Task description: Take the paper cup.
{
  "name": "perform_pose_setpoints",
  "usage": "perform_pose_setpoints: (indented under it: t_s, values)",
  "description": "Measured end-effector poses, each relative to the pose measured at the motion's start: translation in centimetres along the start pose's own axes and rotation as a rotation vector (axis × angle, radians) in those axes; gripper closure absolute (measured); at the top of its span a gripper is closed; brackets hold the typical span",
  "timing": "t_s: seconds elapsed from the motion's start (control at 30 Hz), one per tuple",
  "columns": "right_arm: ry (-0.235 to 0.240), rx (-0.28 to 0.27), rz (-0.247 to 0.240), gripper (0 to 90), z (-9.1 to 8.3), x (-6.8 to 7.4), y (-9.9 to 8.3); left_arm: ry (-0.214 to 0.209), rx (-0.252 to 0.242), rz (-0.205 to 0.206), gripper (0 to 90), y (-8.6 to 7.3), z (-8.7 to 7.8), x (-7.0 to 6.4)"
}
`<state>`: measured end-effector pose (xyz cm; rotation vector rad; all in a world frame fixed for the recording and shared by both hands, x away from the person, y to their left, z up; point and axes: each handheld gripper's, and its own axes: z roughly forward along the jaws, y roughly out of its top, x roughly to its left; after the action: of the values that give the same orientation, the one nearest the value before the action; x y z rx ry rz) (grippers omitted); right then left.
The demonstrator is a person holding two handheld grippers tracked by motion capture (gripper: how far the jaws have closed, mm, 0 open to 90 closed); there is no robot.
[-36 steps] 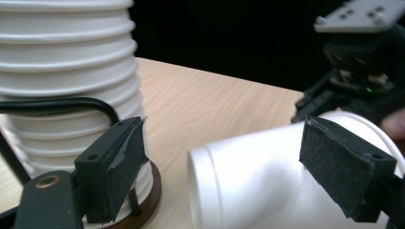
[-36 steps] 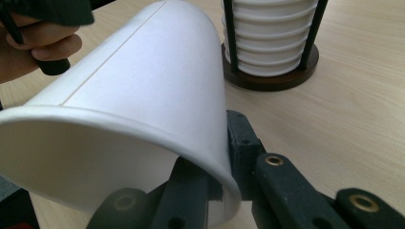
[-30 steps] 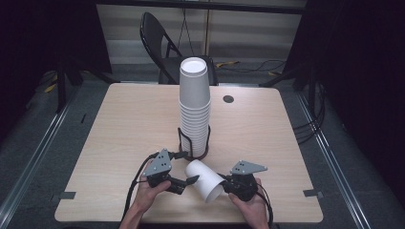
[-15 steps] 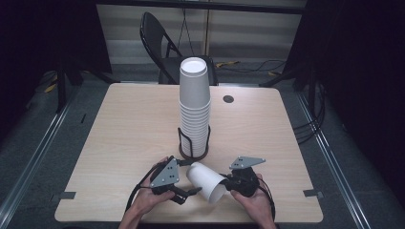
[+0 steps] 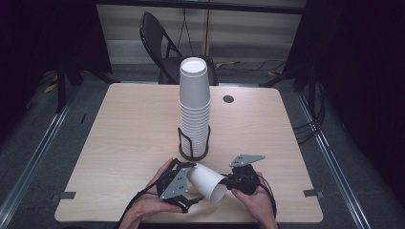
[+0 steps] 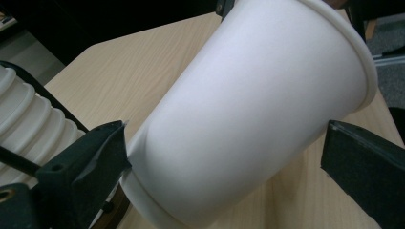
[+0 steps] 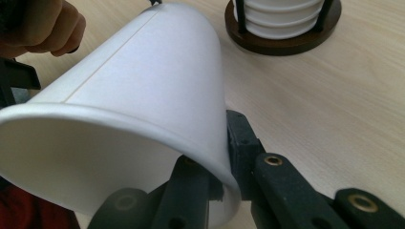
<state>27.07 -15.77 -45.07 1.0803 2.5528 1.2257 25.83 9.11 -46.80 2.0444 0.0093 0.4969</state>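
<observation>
Cup (image 5: 207, 181): plain white paper, smooth tapered wall, rolled rim at the mouth, faint vertical seam visible in the right gripper view (image 7: 124, 81). No print or marks.

Count: one loose cup; one stack (image 5: 194, 107) of nested white cups standing upright in one black wire holder (image 5: 194, 143) on a dark round base; two hand-held grippers; one desk (image 5: 124, 124); one folding chair (image 5: 162, 43) beyond the desk's far edge.

Position: cup is held above the desk, just in front of the holder, on the person's side, between the two hands.

Orientation: cup lies on its side, long axis roughly level. Base points toward the holder and the left hand; open mouth points away from the holder, toward the right hand.

Right hand-held gripper (image 7: 224, 157): jaws pinched together on the cup's rim, one inside the mouth, one outside.

Left hand-held gripper (image 6: 224, 148): jaws spread wide on either side of the cup's wall near the base; one jaw seems to touch, the other stands apart.
</observation>
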Motion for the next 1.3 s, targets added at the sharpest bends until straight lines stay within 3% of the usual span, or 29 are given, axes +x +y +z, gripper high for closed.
perform_pose_setpoints:
  t_s: [0.2,0.57,0.87,1.07,1.17,1.3]
  values:
    - [-0.003,0.001,0.002,87.4,0.1,0.1,0.3,-0.008,0.036,0.071,0.0,0.4,0.7,-0.3]
    - [0.005,-0.030,0.018,88.4,0.1,0.2,0.8,0.000,0.047,0.114,0.0,1.2,1.6,-0.7]
    - [0.022,-0.057,0.044,88.7,-0.1,-0.1,0.8,0.019,0.035,0.106,0.0,1.9,2.5,-0.9]
    - [0.042,-0.058,0.047,89.0,0.2,0.0,1.0,0.010,0.034,0.150,1.6,2.4,2.7,-1.2]
    - [0.041,-0.048,0.047,89.0,0.4,0.1,1.0,0.010,0.024,0.146,2.1,2.5,2.7,-1.2]
    - [0.046,-0.045,0.056,89.0,0.4,0.1,1.1,0.013,0.033,0.173,2.6,2.7,2.6,-1.4]
